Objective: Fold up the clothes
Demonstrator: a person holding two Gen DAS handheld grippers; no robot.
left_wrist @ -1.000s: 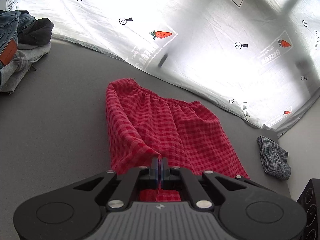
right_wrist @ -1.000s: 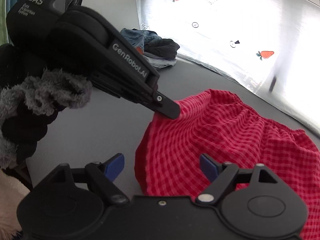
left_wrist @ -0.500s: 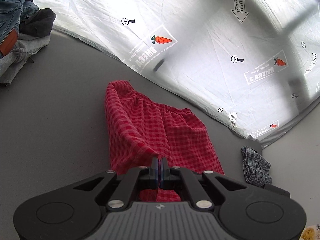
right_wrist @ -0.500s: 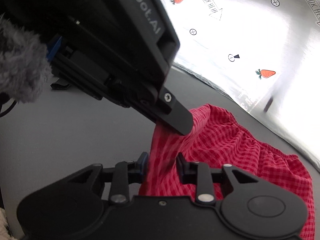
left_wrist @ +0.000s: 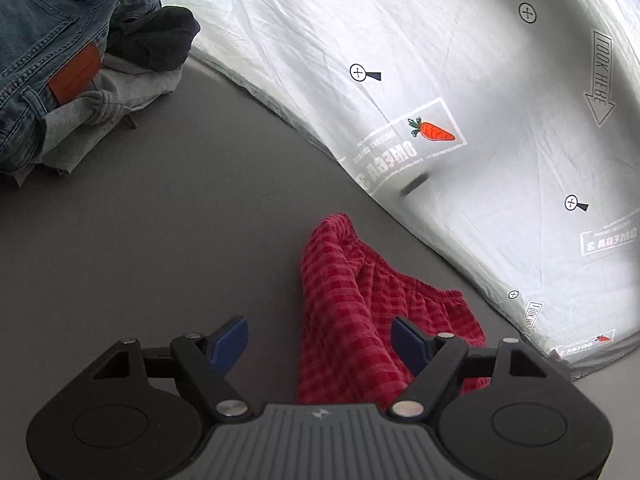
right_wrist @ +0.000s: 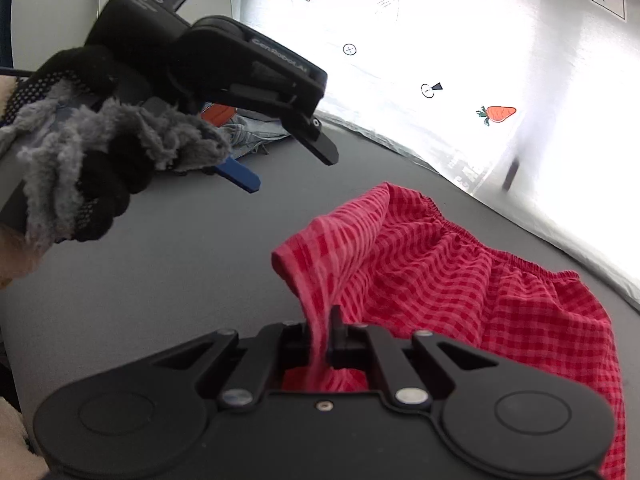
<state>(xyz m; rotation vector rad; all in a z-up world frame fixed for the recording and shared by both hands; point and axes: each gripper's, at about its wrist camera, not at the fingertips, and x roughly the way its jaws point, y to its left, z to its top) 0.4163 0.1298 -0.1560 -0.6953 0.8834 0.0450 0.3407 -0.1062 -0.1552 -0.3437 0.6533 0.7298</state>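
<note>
Red checked shorts (left_wrist: 352,320) with an elastic waistband lie on the grey table, one corner lifted. My right gripper (right_wrist: 322,334) is shut on that lifted corner of the shorts (right_wrist: 440,280) and holds it above the table. My left gripper (left_wrist: 320,340) is open, its blue pads apart, with the raised cloth between and below them but not held. In the right wrist view the left gripper (right_wrist: 292,168) hangs open above and to the left of the shorts, held by a gloved hand (right_wrist: 92,168).
A pile of clothes with blue jeans (left_wrist: 44,60), a black garment (left_wrist: 156,40) and a grey one (left_wrist: 116,96) lies at the far left. A white printed sheet (left_wrist: 440,80) with carrot marks borders the table's far side.
My left gripper has opened and let go of the shorts' corner, then drawn back and up. My right gripper has closed on that corner and holds it now.
</note>
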